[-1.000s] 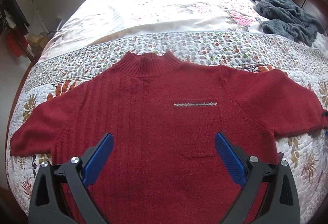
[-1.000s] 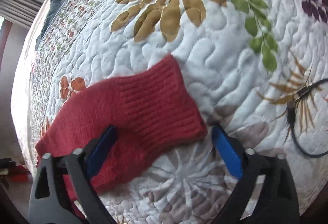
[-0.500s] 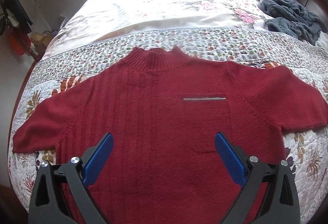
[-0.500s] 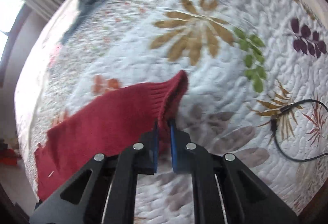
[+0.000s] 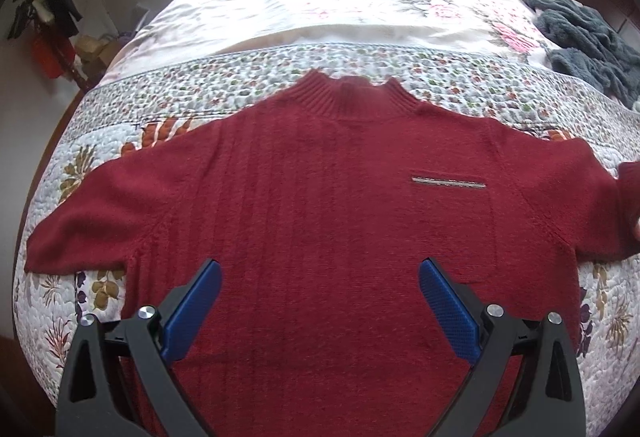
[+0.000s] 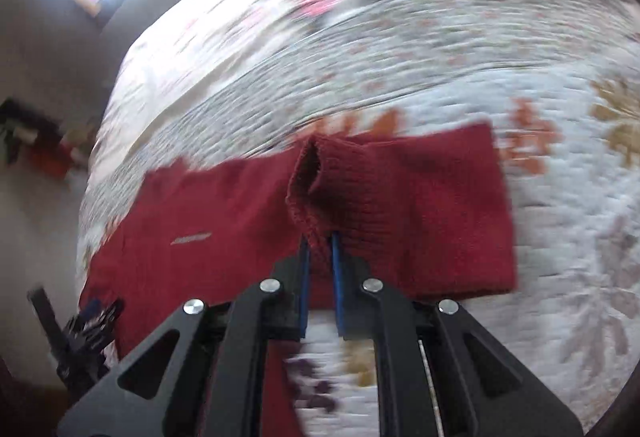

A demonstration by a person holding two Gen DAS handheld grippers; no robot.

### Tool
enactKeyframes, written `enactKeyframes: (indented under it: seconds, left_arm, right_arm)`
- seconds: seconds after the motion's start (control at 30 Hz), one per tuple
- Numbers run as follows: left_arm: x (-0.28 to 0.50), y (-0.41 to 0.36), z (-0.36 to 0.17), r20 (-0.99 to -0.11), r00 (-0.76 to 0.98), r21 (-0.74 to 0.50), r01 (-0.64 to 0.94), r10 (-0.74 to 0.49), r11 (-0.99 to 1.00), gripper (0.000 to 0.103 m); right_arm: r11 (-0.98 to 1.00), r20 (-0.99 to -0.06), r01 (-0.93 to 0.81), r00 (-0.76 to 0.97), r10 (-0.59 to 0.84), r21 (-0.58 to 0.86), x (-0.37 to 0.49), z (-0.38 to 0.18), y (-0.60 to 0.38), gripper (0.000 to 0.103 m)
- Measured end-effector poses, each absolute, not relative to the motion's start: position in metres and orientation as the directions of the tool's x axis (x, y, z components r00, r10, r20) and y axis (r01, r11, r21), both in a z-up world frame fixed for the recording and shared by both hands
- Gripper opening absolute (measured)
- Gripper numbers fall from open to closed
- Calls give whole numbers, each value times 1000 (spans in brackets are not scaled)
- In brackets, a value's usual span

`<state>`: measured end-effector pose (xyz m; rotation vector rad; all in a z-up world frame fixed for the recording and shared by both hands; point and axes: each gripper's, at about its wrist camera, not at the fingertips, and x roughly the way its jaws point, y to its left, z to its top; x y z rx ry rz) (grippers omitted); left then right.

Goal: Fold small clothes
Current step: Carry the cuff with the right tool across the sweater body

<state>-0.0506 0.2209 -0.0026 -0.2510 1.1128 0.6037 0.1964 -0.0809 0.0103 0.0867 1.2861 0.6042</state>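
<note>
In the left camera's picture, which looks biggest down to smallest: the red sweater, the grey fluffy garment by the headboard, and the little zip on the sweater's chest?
As they appear in the left wrist view:
1. Red sweater, by far the largest.
2. Grey fluffy garment, though it lies farther from the camera and runs off the frame edge, so it looks smaller than it really is.
3. Zip, a thin short line.

Far bed (image 5: 340, 5): open quilt, unobstructed passage.
Far right: grey garment heap (image 5: 580, 37) blocks the corner.
Left bedside: clutter (image 5: 44, 33) beyond the edge.
</note>
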Motion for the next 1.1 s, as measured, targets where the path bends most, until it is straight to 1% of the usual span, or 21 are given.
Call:
enactKeyframes:
  seconds: [0.17, 0.27, 0.43, 0.53, 0.57, 0.6, 0.67, 0.7, 0.77, 0.9, 0.97, 1.03, 1.07, 1.1]
  left_arm:
    - [-60, 239, -1, -898, 304, 88, -584, 318, 807, 99]
    - [-65, 247, -1, -901, 303, 80, -587, 310, 806, 99]
    - [-73, 262, -5, -912, 301, 44, -603, 278, 797, 99]
    - [-74, 267, -7, -918, 301, 21, -611, 257, 791, 99]
    - [-74, 268, -8, -919, 301, 17, -611, 253, 791, 99]
    - [-73, 268, -8, -921, 303, 12, -610, 247, 792, 99]
    - [-70, 268, -9, -924, 307, -6, -606, 227, 795, 99]
    - [-69, 268, -9, -926, 310, -18, -604, 214, 797, 99]
    - [-63, 266, -10, -930, 323, -56, -596, 175, 801, 99]
    - [-49, 254, -15, -934, 352, -160, -570, 64, 806, 98]
    - [-36, 243, -22, -926, 375, -253, -548, -36, 797, 98]
    - [-19, 233, -32, -905, 392, -370, -535, -164, 760, 92]
    - [-12, 229, -38, -892, 398, -413, -529, -213, 741, 91]
    - [-3, 225, -44, -880, 399, -450, -527, -257, 721, 87]
  right_arm:
    - [793, -875, -482, 102, 473, 373, 166, 6, -14, 8]
    - [775, -868, -488, 66, 492, 402, 153, 2, 9, 8]
    - [751, -864, -495, 0, 503, 437, 141, -19, 41, 8]
    - [747, -874, -505, -32, 485, 433, 134, -37, 61, 9]
    - [746, -877, -509, -41, 478, 430, 132, -42, 67, 12]
    - [747, -885, -509, -67, 461, 427, 130, -51, 73, 18]
    - [746, -883, -493, -113, 456, 449, 129, -59, 77, 19]
    - [735, -868, -480, -135, 478, 480, 128, -59, 75, 19]
    - [724, -855, -478, -133, 501, 498, 127, -50, 65, 21]
    - [746, -866, -478, -64, 496, 463, 130, -33, 34, 21]
    - [774, -874, -448, -36, 484, 447, 135, -29, 5, 20]
    - [796, -880, -420, -14, 475, 436, 136, -28, -17, 20]
    - [808, -883, -402, -5, 470, 432, 136, -28, -32, 20]
    - [815, -885, -390, 1, 466, 429, 136, -29, -40, 20]
